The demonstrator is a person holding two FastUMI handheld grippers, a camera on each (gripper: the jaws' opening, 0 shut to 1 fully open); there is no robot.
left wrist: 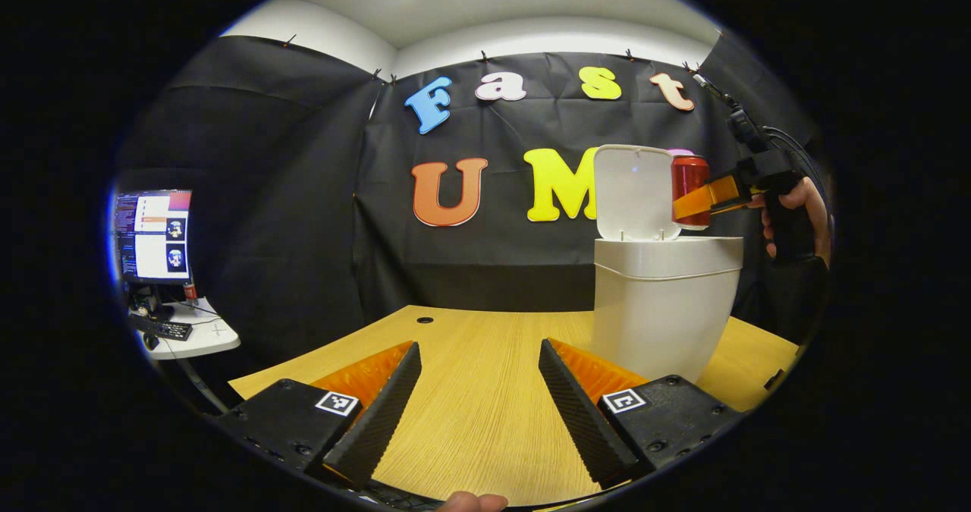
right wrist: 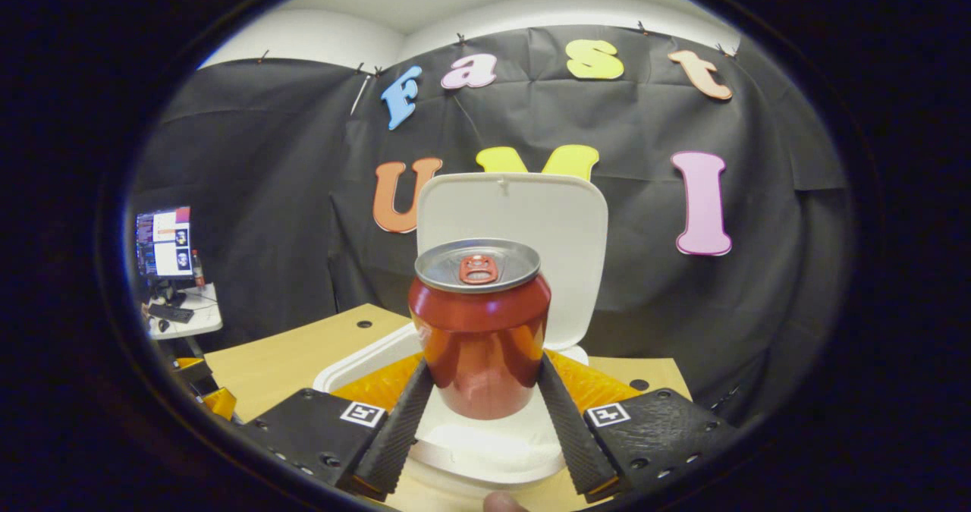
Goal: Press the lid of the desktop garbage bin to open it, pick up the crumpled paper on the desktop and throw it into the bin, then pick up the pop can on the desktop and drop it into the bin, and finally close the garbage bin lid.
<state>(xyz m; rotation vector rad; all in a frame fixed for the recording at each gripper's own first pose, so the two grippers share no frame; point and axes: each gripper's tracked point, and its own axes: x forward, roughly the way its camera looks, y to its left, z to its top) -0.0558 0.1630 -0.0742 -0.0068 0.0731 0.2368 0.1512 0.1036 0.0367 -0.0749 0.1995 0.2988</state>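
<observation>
Above the open bin (right wrist: 356,368), right gripper (right wrist: 482,398) clamps the can (right wrist: 481,330) upright, lid (right wrist: 531,216) raised behind. Centre over the opening before releasing. Left gripper (left wrist: 479,391) open, idle over table (left wrist: 485,360).

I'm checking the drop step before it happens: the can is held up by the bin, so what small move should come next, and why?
Probably open the right gripper to release the pop can. Both fingers press its sides, it is upright above the bin's open mouth, and the lid stands raised behind it, so it should fall in. The left gripper is open over the table.
</observation>
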